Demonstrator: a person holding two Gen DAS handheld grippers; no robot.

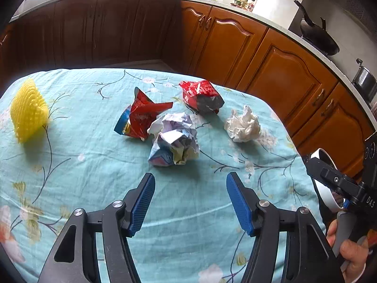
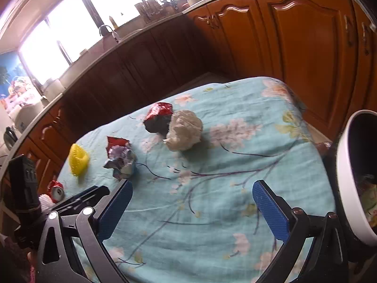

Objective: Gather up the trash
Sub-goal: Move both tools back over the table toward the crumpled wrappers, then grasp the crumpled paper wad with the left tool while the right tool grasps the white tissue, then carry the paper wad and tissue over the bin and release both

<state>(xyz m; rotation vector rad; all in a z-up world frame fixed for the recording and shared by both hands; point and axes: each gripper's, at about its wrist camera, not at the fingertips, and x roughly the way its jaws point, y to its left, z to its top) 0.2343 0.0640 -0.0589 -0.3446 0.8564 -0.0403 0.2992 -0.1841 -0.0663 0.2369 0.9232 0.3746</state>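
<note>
Left wrist view is showing the left gripper hanging over the near part of the table, jaws standing apart with nothing between the blue ribbed pads. No earlier picture, so nothing further is being claimed about the jaws.

Trash is lying across the pale blue floral tablecloth:
- crumpled ball of printed paper, nearest, just beyond the left gripper's fingertips
- torn red and blue foil snack wrapper, touching that ball on its left
- second crushed red wrapper with a dark silvery inside, farther back
- white crumpled tissue wad, to the right, apart from the others
- yellow foam fruit net, far left, well apart

Right wrist view is showing the right gripper also spread wide and empty, pointing down over bare cloth. A white-rimmed bin with a dark inside is sitting at the right edge, just beside this gripper; some scraps are showing inside it, too dim to identify. A crushed red drink can is lying low at the far left, seemingly off the table.

Judgement: the task is appearing partly underway at most. The bin is seeming to hold something already, yet five pieces are remaining on the table and neither gripper is carrying anything. The paper ball is looking like the likeliest next pick for the left gripper.
</note>
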